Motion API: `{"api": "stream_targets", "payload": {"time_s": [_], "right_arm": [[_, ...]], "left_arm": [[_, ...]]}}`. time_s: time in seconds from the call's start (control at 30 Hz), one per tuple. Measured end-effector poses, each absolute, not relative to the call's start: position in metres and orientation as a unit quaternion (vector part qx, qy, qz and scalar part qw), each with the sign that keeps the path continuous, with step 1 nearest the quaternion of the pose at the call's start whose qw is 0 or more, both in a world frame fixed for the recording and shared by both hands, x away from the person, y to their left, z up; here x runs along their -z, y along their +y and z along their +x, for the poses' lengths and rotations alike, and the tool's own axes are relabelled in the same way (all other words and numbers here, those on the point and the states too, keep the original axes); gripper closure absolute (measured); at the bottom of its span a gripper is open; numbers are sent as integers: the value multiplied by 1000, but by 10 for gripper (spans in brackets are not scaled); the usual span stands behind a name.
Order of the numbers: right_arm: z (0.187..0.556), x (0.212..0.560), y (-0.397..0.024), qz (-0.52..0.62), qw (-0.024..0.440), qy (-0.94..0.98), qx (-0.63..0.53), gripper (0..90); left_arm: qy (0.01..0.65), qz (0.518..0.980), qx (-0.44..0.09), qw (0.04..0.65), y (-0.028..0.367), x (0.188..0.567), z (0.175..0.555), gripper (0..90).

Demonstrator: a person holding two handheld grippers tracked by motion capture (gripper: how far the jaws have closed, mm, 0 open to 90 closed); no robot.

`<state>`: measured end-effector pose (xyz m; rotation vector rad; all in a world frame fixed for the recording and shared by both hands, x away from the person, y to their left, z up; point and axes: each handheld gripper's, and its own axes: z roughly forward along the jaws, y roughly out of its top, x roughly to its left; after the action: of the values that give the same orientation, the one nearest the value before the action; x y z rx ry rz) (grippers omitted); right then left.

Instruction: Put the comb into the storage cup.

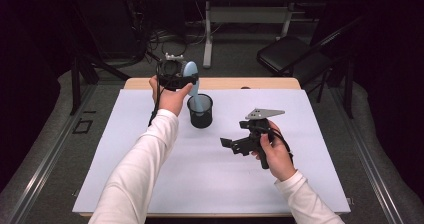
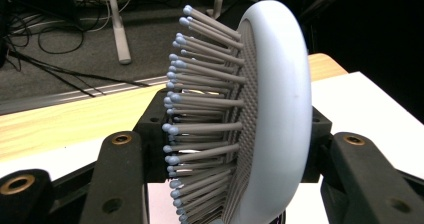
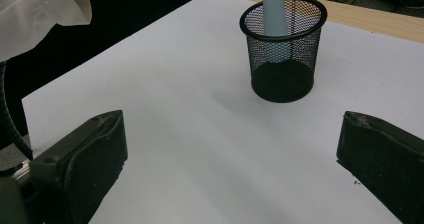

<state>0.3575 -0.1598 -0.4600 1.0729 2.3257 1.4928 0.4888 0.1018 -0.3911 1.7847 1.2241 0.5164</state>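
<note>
Lower right of the high view, the right gripper (image 1: 235, 145) hangs over the white sheet (image 1: 210, 174) with jaws wide apart, nothing in them. Further up, centre-left, the left gripper (image 1: 175, 76) is clamped on the pale blue hairbrush (image 1: 191, 74), its handle down inside the black mesh cup (image 1: 200, 111).

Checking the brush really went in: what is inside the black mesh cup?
The pale blue hairbrush stands handle-down inside the mesh cup, its head held by the left gripper above. The handle's tip is blurred behind the mesh; nothing else shows inside.
</note>
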Motion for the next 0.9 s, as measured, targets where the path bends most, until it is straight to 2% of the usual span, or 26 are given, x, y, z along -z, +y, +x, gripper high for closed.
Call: {"api": "stream_targets", "payload": {"time_s": [0.9], "right_arm": [[357,460,-160,362,88,782,-500,0]], "left_arm": [[477,733,-217,433,91,413,491,479]]}}
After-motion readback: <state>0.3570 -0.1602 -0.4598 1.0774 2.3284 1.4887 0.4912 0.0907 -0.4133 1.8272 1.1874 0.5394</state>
